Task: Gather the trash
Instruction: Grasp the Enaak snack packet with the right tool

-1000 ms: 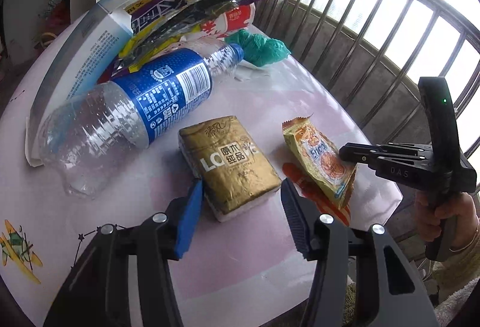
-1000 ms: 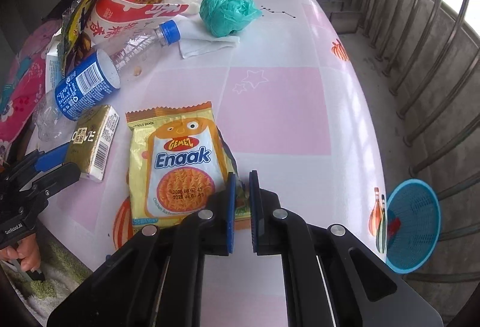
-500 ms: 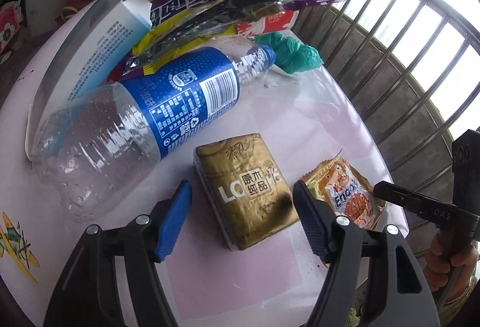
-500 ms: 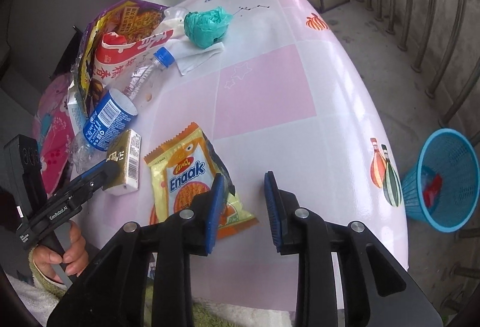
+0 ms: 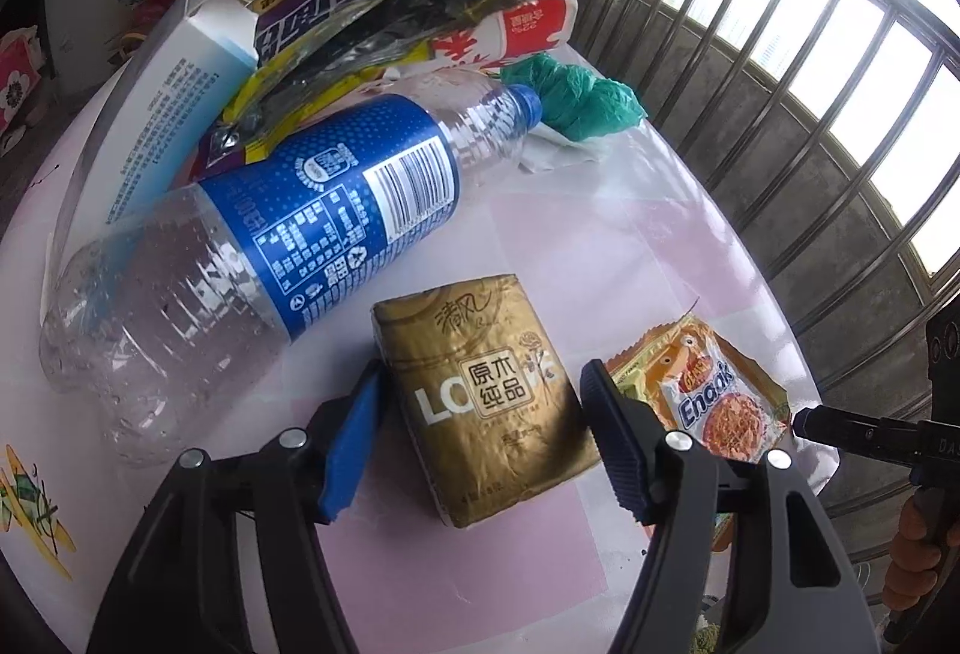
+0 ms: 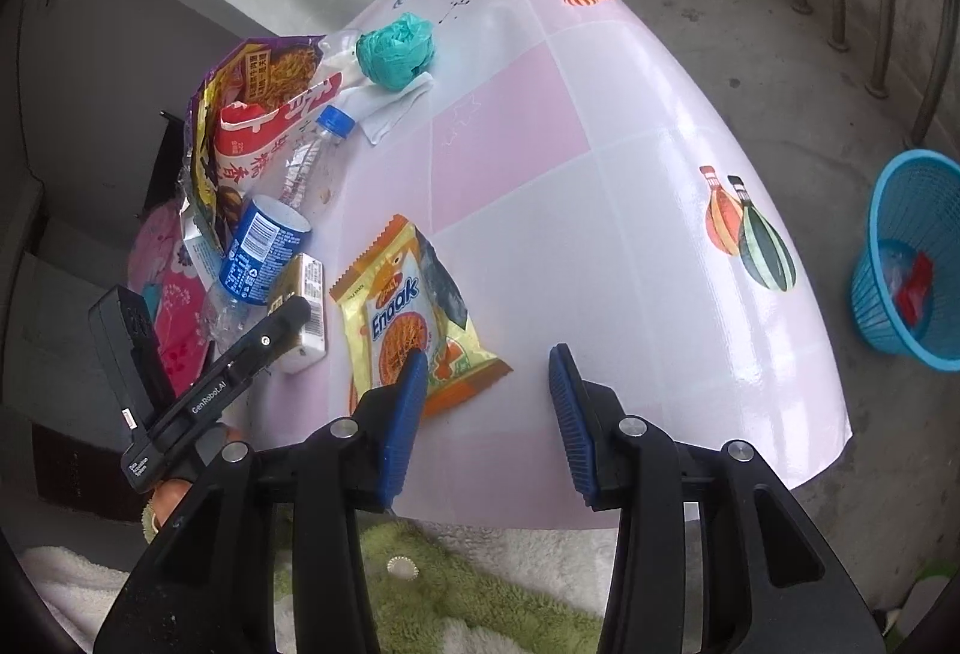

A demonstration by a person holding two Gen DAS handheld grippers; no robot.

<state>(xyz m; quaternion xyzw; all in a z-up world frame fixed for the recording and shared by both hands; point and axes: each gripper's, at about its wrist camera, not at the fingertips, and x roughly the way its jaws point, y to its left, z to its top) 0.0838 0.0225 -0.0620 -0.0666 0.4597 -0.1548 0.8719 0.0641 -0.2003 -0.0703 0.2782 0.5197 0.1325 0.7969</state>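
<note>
My left gripper point(image 5: 486, 432) is open with its fingers on either side of a gold tissue pack point(image 5: 486, 402) lying on the pink and white table point(image 5: 600, 246). An orange Enaak snack packet point(image 5: 708, 396) lies just right of it. My right gripper point(image 6: 489, 420) is open and empty above the table's near edge, its left finger over the corner of the Enaak packet point(image 6: 408, 312). An empty plastic bottle with a blue label point(image 5: 258, 258) lies left of the tissue pack. The left gripper also shows in the right wrist view point(image 6: 288, 318).
Several wrappers point(image 5: 420, 0), a white carton point(image 5: 156, 132), a green crumpled bag point(image 5: 576, 102) and a white tissue point(image 6: 390, 108) lie at the far side. A blue waste basket point(image 6: 912, 258) stands on the floor right of the table. A metal railing point(image 5: 840, 114) runs behind.
My right gripper has opened wide and pulled back and up from the Enaak packet. My left gripper has moved forward so its fingers straddle the gold tissue pack.
</note>
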